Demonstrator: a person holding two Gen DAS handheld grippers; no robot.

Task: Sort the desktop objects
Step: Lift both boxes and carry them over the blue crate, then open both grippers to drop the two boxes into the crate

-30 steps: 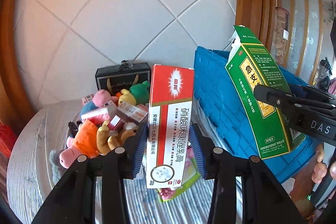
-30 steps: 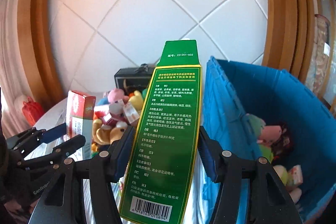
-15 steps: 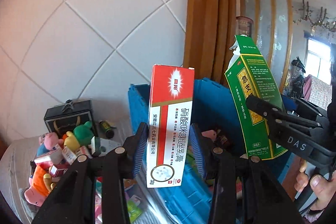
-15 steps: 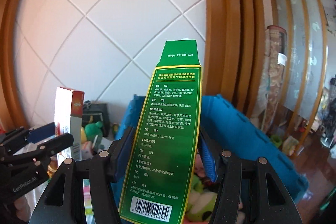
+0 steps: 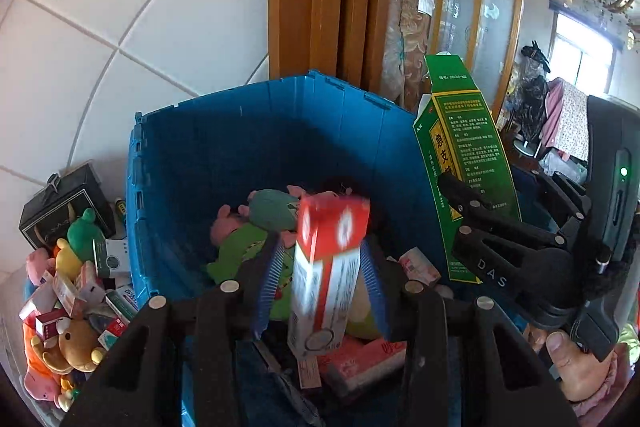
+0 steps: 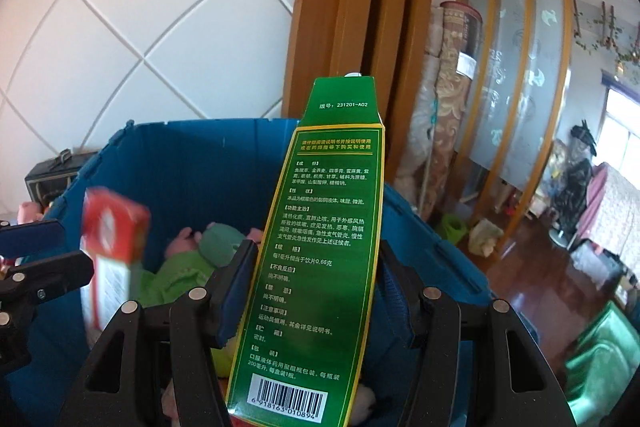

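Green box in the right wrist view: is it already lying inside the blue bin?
No, the green box stands upright between the right gripper's jaws above the blue bin.

The open top of the blue bin [image 5: 256,131] is left free at 12 o'clock, while its floor is crowded by plush toys [image 5: 256,227] and small boxes [image 5: 418,263], and its left flank, at 9 o'clock, is blocked by a toy heap [image 5: 68,299].

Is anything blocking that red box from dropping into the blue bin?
Nothing visible does. The red box sits blurred between the left gripper's open jaws, over the blue bin; below lie only plush toys.
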